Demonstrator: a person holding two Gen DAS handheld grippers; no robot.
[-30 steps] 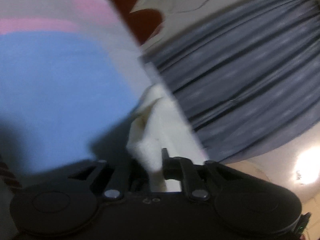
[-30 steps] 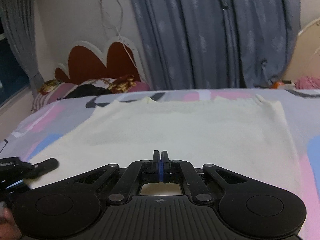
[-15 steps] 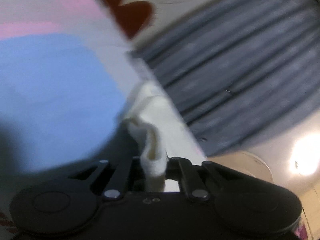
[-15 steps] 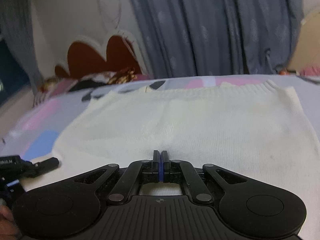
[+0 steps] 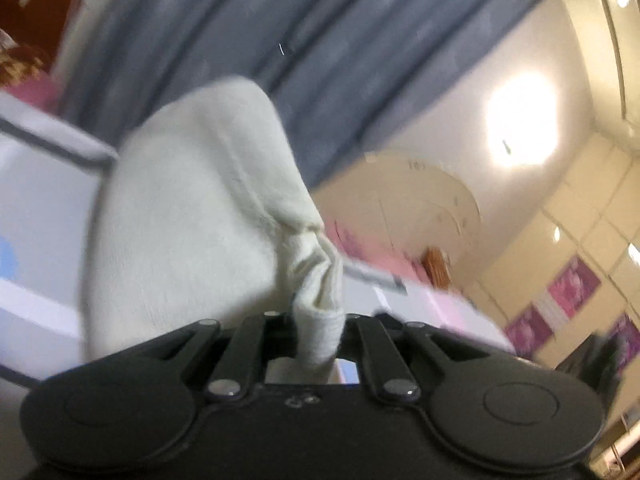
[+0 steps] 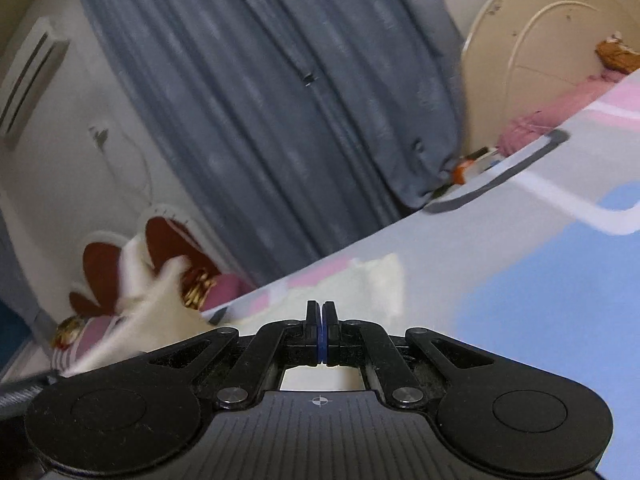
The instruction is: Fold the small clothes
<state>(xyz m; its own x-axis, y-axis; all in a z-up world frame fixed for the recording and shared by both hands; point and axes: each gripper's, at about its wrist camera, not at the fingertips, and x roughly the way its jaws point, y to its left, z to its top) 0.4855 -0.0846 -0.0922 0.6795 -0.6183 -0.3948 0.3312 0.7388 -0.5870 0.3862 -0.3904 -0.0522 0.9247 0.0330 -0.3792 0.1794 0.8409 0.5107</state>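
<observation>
1. Blue-grey curtains [image 6: 260, 92] fill the background of both wrist views, hanging behind a bed whose sheet [image 6: 520, 288] is pale grey with blue and pink patches
2. At the far left end of the bed stands a dark red headboard [image 6: 160, 240] with a scalloped white edge; a cream rounded board [image 6: 532, 40] stands at the far right end
3. The left gripper [image 5: 318, 320] is clamped on a bunched ribbed edge of the cream knit garment [image 5: 192, 216], with its jaws held apart only by the thickness of the cloth
4. From that pinch the garment rises and billows up in front of the left camera, lifted off the sheet; the view is blurred
5. The right gripper [image 6: 322, 332] has its jaws pressed fully together, blue pads touching; whether any cloth is caught between them cannot be told
6. In the right wrist view, cream knit lies on the sheet just beyond the closed jaws and shows under them, while a blurred raised part of it stands at the left, in front of the headboard
</observation>
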